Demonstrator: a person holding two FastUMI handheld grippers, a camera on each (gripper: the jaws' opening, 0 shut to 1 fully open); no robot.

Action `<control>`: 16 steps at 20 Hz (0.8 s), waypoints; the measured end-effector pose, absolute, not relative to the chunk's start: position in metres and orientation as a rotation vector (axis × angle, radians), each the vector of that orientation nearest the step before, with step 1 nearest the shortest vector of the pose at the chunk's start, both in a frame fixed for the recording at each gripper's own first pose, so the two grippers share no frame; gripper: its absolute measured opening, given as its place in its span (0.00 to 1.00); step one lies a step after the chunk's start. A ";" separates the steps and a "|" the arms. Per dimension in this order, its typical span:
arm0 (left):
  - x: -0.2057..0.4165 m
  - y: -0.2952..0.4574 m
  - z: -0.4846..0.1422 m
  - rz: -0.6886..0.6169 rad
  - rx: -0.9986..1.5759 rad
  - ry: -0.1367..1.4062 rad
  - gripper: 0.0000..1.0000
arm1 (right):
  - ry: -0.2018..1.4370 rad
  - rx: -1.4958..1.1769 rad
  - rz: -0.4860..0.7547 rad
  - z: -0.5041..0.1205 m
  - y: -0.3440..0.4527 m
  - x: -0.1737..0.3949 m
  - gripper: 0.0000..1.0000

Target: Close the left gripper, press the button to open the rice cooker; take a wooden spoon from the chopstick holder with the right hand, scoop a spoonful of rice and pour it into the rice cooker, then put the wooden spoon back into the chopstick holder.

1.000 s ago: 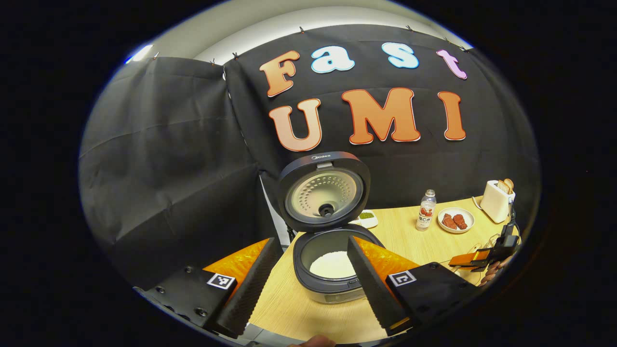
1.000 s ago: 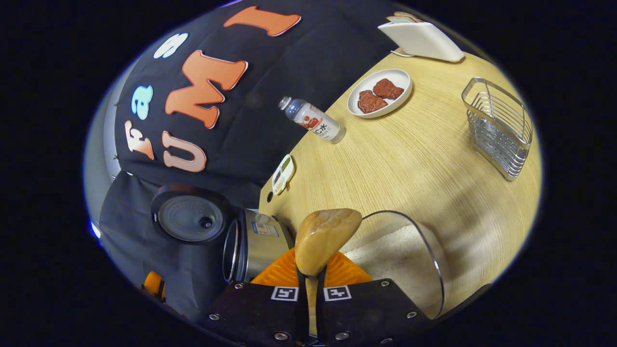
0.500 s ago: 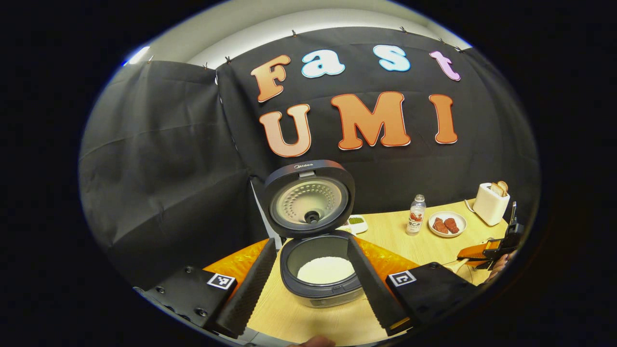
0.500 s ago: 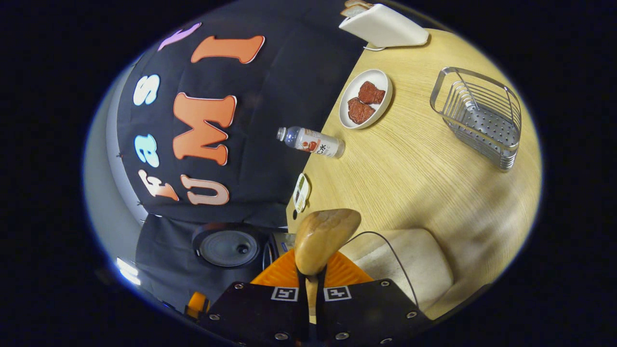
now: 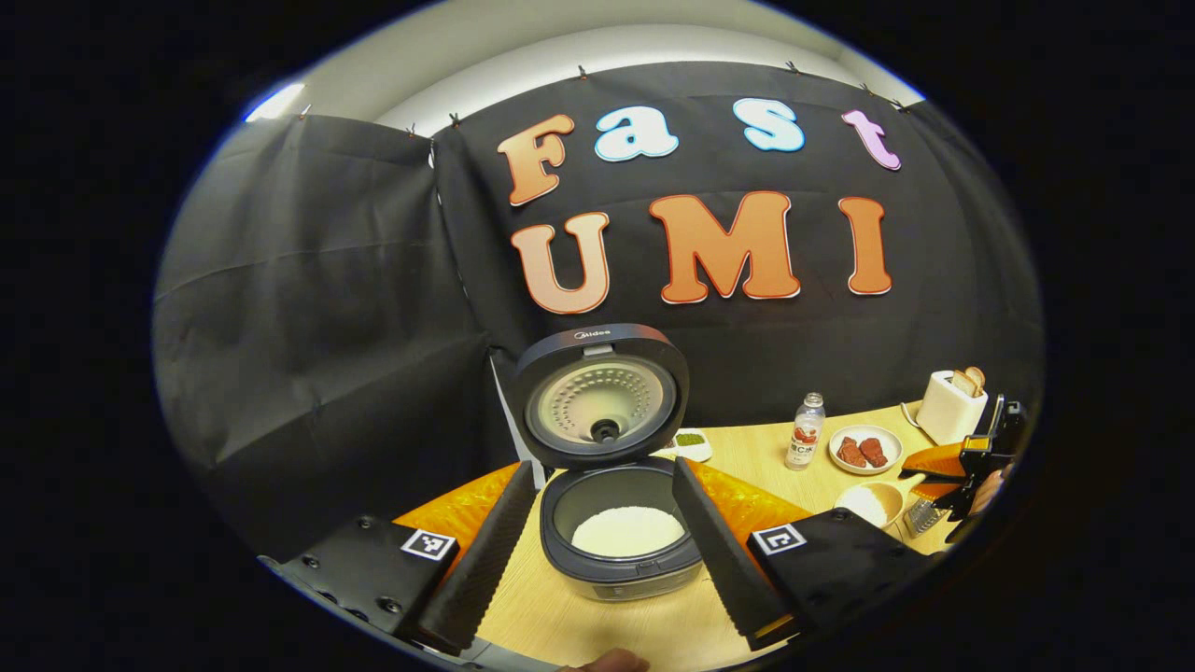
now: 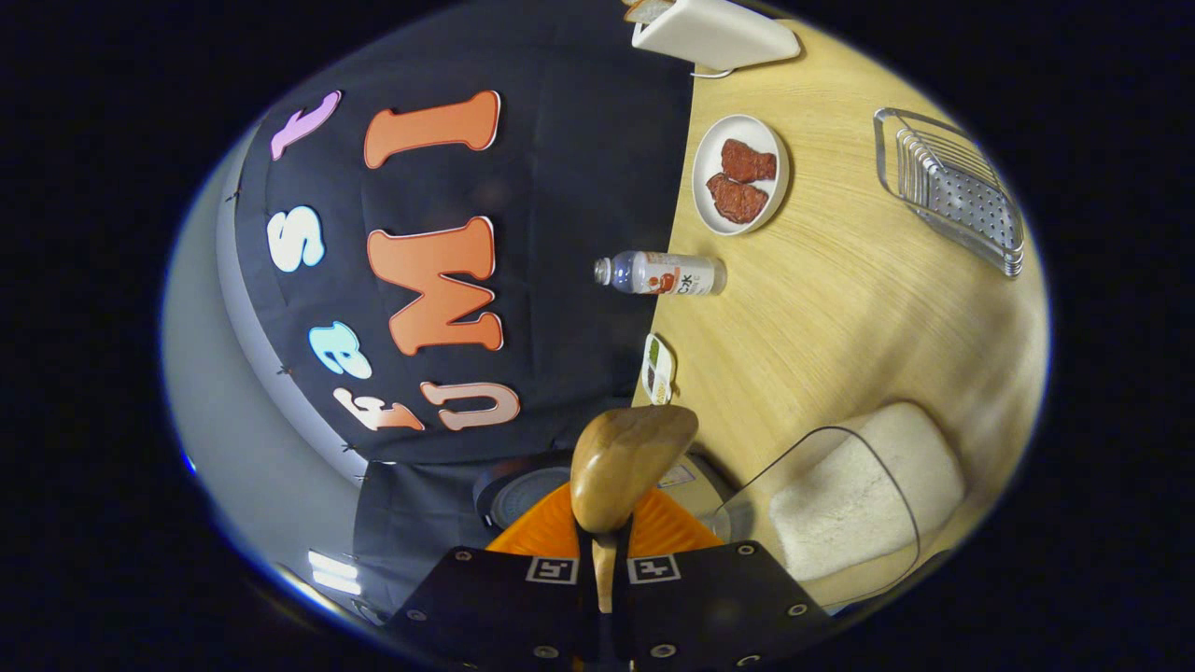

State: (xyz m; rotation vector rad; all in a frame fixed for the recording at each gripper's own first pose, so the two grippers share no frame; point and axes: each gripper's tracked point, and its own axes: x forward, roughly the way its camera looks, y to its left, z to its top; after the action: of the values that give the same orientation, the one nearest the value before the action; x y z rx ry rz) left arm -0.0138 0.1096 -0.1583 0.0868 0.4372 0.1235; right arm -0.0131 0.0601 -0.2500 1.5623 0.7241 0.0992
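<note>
The rice cooker (image 5: pixel 621 560) stands open on the table, lid (image 5: pixel 602 397) upright, white rice in its pot. My left gripper (image 5: pixel 603 471) hovers in front of it, open, the pot showing between its fingers. At the far right my right gripper (image 5: pixel 971 462) holds the wooden spoon (image 5: pixel 868 504), whose bowl looks loaded with white rice. In the right gripper view, which is rolled sideways, my right gripper (image 6: pixel 607 539) is shut on the wooden spoon (image 6: pixel 630 462). The glass bowl of rice (image 6: pixel 845 504) lies just right of it. The cooker (image 6: pixel 523 490) is partly hidden behind the spoon.
The metal chopstick holder (image 6: pixel 952 191) stands on the wooden table (image 6: pixel 840 308). Along the back are a toaster (image 6: pixel 714 33), a plate of meat (image 6: pixel 740 175), a drink bottle (image 6: pixel 663 273) and a small dish (image 6: pixel 657 367). Black cloth walls close the back and left.
My right gripper has rolled further sideways and lifted the spoon out of the glass bowl, which now sits off to its right. My left gripper stays open, only drifting slightly.
</note>
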 end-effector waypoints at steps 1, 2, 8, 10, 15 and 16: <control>-0.016 0.113 -0.157 0.136 0.085 0.431 0.99 | 0.726 1.577 0.116 -0.244 0.065 -0.008 0.05; -0.017 0.117 -0.155 0.147 0.083 0.424 0.95 | 0.729 1.593 0.131 -0.238 0.071 -0.003 0.05; -0.033 0.148 -0.138 0.225 0.089 0.365 1.00 | 0.753 1.595 0.247 -0.201 0.123 0.033 0.05; -0.043 0.161 -0.138 0.259 0.083 0.358 0.95 | 0.760 1.576 0.297 -0.189 0.145 0.047 0.05; -0.065 0.199 -0.144 0.348 0.079 0.365 0.96 | 0.791 1.509 0.379 -0.177 0.195 0.080 0.05; -0.070 0.209 -0.147 0.371 0.081 0.367 0.96 | 0.802 1.497 0.385 -0.179 0.208 0.088 0.05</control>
State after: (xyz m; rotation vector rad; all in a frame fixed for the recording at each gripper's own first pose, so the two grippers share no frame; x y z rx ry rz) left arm -0.0701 0.2087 -0.1469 0.0812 0.3674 0.3713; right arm 0.0883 0.2084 -0.1793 1.4974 0.8020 0.3850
